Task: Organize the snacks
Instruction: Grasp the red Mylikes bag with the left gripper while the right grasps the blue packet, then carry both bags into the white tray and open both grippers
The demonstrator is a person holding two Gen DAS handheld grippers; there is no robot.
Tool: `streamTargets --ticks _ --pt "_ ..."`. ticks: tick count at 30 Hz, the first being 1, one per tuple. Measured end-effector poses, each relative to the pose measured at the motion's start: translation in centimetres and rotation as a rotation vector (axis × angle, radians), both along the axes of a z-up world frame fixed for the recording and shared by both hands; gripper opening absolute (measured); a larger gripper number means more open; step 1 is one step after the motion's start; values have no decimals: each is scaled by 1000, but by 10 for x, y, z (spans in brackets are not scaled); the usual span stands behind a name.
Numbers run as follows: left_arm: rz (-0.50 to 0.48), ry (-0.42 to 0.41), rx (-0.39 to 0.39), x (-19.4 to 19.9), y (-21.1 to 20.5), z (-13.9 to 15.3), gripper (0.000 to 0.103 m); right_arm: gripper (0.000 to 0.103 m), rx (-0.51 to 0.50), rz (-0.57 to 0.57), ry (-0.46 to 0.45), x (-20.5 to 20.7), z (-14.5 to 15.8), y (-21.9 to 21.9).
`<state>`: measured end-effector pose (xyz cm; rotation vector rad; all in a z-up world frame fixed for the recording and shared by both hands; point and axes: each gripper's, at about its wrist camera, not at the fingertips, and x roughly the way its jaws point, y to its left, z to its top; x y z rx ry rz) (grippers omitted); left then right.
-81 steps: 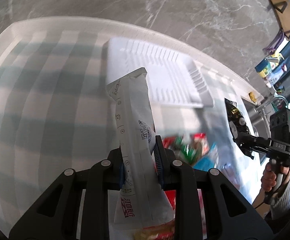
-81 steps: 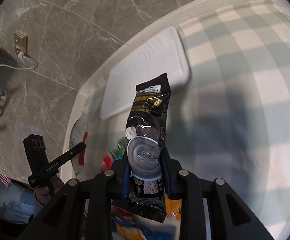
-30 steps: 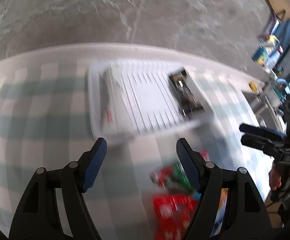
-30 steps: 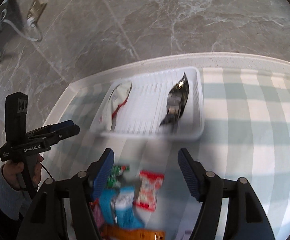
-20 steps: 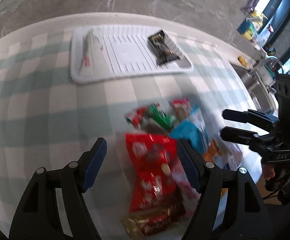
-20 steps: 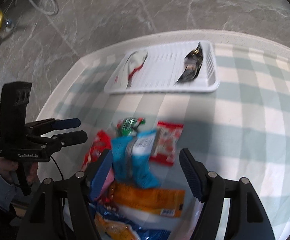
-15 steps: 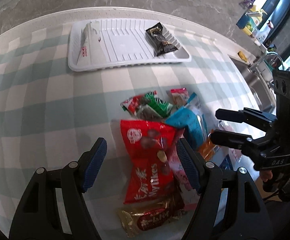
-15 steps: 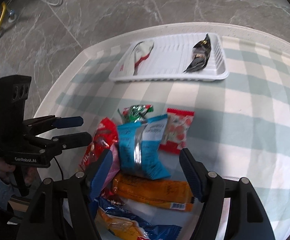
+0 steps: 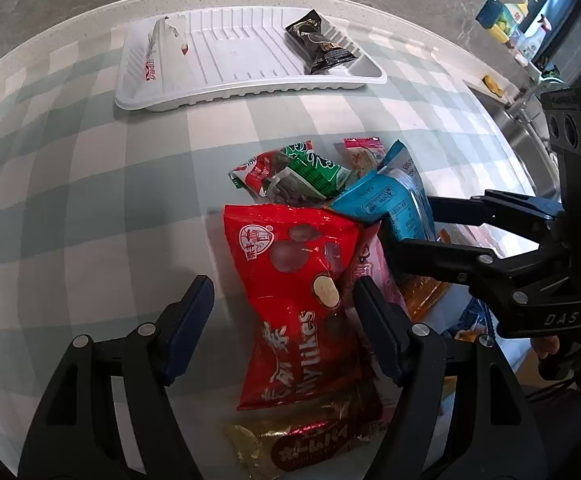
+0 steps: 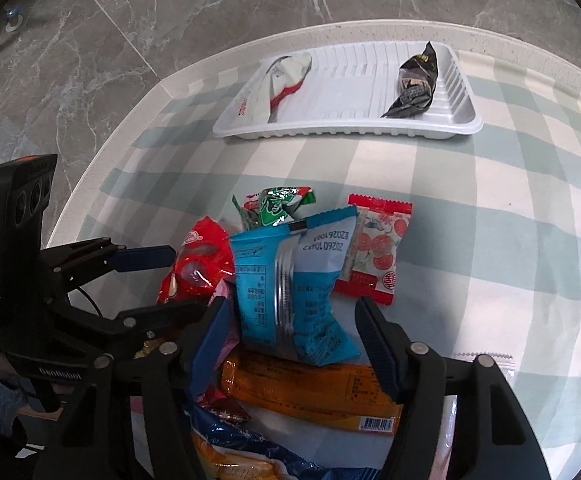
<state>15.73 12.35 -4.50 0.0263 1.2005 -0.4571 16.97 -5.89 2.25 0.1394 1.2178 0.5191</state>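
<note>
A white ribbed tray at the far side of the table holds a white snack pack at its left end and a black snack pack at its right end. A pile of snacks lies near me. My left gripper is open, its jaws on either side of a red Mylikes bag. My right gripper is open, its jaws on either side of a blue pack. Each gripper shows in the other's view, open.
The pile also has a green-red pack, a red-white pack, an orange pack, a gold bar and a pink pack. The table has a checked cloth. A sink lies to the right.
Both grippers let go of the white and black packs, which now lie in the tray. Both pulled back from the tray and came down over the snack pile, jaws open.
</note>
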Motion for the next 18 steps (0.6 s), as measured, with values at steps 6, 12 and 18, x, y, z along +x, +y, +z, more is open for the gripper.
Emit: streamTargets --ticks 6,12,18 --pt "-6 30 -8 2 1 -11 71 47 -13 16 18 3 -8 4" --pt "-2 52 -54 6 7 -19 41 40 40 9 35 4 -8 -3" --pt "32 57 -100 9 18 -14 34 39 165 -63 100 7 -8 -26"
